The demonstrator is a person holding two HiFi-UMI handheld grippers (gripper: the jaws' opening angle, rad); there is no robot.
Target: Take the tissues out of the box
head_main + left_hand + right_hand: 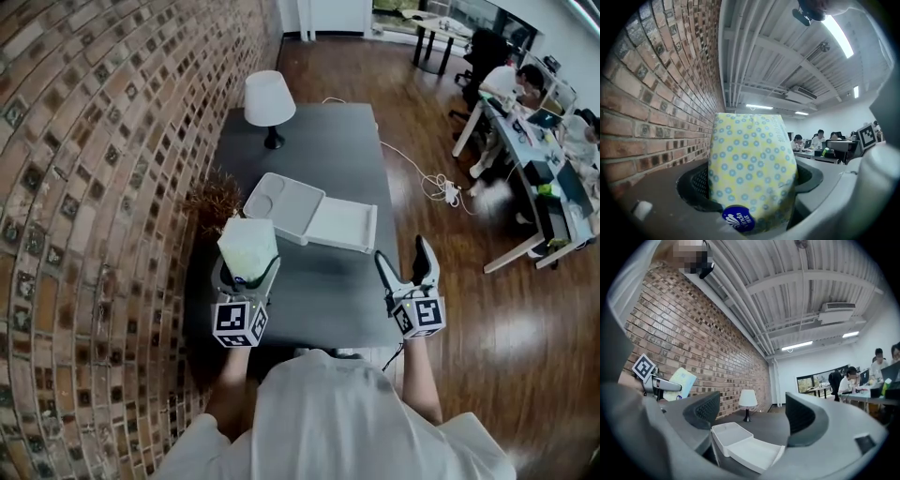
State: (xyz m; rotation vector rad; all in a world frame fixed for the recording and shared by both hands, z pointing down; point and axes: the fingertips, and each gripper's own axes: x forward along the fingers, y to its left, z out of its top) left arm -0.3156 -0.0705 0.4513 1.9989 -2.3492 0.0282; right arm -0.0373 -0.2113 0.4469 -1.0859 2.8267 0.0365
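– Left gripper (248,269): what is seen between its jaws?

– A tissue pack (247,246) is clamped there. In the left gripper view the pack (752,171), pale yellow and dotted with blue rings, is pressed from both sides by the dark pads of the left gripper (752,192), and a round blue label is seen at its lower end. The pack is held upright, its upper part standing clear above the jaws.

– Where is the pack held relative to the box?

– It is held out of the box (281,204), nearer the person and toward the brick wall (94,187), over the near left part of the table (319,141). The box is left open on the table with its lid (344,225) laid flat beside it, and the two are apart from the pack.

– And the right gripper (401,251)?

– Its jaws are spread wide and nothing is gripped between them. In the right gripper view the box (729,437) is seen beyond the gap of the right gripper (752,416), well short of being touched, and the pack (682,380) is seen off to the left in the other gripper.

– What else is on the table?

– A white lamp (269,98) is stood at the far end, and a dried plant (211,199) is placed by the wall beside the box.
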